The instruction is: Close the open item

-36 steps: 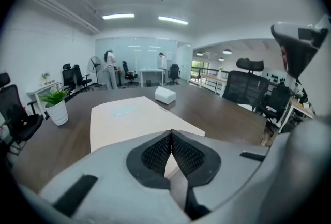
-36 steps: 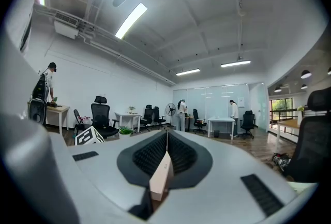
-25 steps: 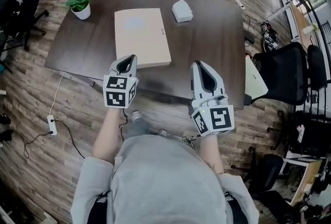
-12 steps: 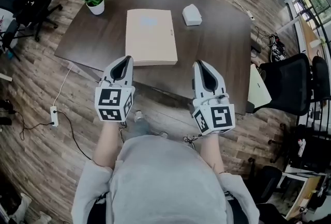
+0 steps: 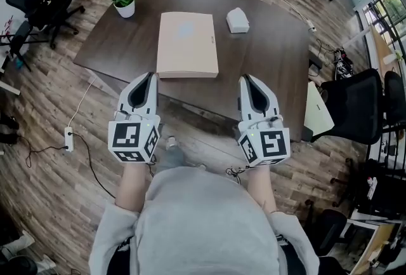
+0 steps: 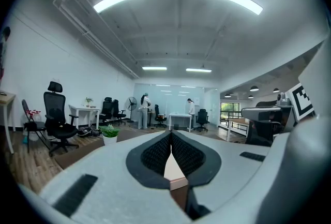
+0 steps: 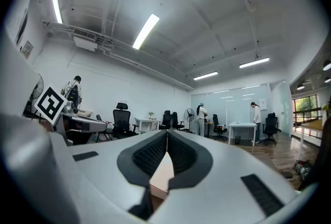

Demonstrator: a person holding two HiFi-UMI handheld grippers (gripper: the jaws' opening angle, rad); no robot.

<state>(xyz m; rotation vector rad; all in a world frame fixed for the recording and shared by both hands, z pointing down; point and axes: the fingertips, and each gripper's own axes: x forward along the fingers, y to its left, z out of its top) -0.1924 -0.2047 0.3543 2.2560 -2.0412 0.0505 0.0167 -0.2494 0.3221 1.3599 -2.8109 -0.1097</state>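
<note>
Beige case lies flat mid-table, long side running away from the person. No lid raised and no gap that I can see, so it reads as already shut. Potted plant is off its far-left corner and a small white object is to its right, both apart from it.

Left tool and right tool both have jaws together with nothing in them. They hover at the near table edge, either side of the case's near end, not touching it.

My read: the close step looks done, or there's nothing open here to act on. If a next move is needed, press a shut tool tip down on the near edge of the case to confirm it's seated. No grasp needed.
</note>
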